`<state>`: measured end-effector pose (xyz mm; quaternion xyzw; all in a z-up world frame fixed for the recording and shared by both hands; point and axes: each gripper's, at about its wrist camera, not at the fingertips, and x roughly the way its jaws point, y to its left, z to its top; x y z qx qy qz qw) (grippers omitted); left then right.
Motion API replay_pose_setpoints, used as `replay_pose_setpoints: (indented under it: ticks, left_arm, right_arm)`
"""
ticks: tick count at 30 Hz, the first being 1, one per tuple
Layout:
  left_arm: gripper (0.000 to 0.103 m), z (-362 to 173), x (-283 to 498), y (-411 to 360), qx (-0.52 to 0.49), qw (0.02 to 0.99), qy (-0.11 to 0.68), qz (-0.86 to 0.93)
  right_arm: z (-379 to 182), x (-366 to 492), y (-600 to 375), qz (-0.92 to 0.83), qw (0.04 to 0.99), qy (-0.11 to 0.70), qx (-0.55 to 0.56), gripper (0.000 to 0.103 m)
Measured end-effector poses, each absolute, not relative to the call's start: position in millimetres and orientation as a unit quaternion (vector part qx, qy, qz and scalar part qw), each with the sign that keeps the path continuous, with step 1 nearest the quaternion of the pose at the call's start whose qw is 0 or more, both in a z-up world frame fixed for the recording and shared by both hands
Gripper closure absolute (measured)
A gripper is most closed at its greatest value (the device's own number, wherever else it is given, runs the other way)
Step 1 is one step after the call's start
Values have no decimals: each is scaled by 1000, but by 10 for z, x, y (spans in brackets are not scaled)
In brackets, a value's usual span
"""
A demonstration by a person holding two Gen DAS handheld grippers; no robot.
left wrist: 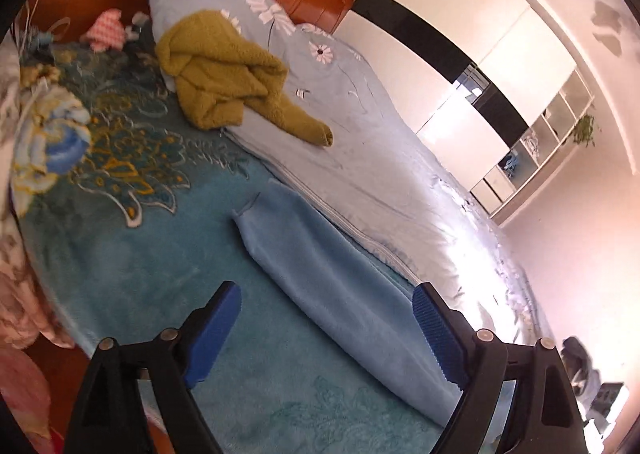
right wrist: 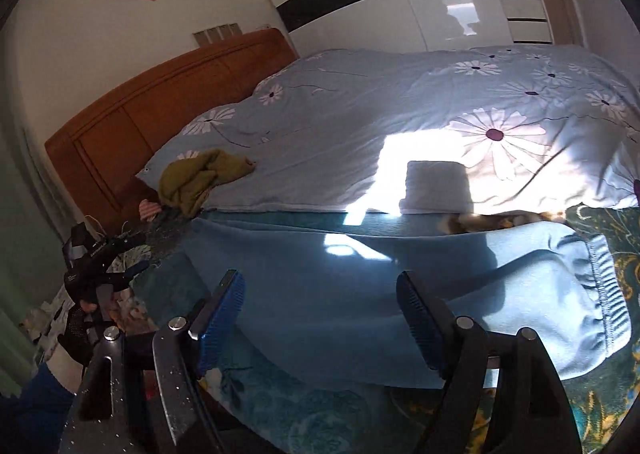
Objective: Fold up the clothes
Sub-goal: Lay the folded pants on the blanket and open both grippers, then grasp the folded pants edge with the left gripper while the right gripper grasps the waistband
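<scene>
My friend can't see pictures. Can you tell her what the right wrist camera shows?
Light blue fleece pants lie flat on a teal blanket, with the open right gripper above them. Behind lie a daisy-print duvet and a crumpled green sweater; the left gripper shows at far left.

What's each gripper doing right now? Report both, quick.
Left gripper: open, holding nothing, above the light blue pants.
Right gripper: open, holding nothing, over the same pants.
</scene>
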<state>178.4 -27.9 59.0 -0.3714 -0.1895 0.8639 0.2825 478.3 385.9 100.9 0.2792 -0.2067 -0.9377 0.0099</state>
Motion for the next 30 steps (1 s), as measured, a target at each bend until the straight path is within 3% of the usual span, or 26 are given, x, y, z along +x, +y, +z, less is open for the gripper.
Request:
replay_pose_setpoints:
  ticks: [5, 12, 16, 20, 22, 25, 27, 29, 30]
  left_arm:
    - [13, 868, 2176, -129, -341, 292, -67, 891]
    - [13, 762, 1754, 299, -394, 337, -25, 855]
    - [13, 551, 1162, 663, -457, 334, -70, 821]
    - [14, 345, 663, 934, -521, 284, -116, 796]
    - [16, 246, 485, 1015, -544, 242, -129, 793]
    - [29, 146, 362, 1042, -554, 206, -153, 792]
    - [51, 92, 330, 1044, -555, 188, -159, 794]
    - [91, 33, 320, 1052, -558, 171, -151, 798]
    - [96, 3, 319, 1045, -558, 166, -152, 798]
  right_arm:
    - [915, 4629, 3560, -919, 90, -159, 348, 12]
    - [914, 4262, 3679, -916, 122, -81, 374, 12]
    - [877, 3841, 3859, -909, 111, -28, 400, 13]
    - [785, 3441, 4007, -899, 109, -8, 423, 24]
    - [715, 3274, 4054, -893, 115, -4, 436, 35]
    - [579, 3092, 4056, -879, 130, 12, 458, 51]
    - [502, 3019, 4050, -869, 145, 24, 472, 57]
    - [428, 2951, 4045, -859, 159, 36, 486, 58]
    - [426, 2960, 4042, -859, 160, 38, 486, 58]
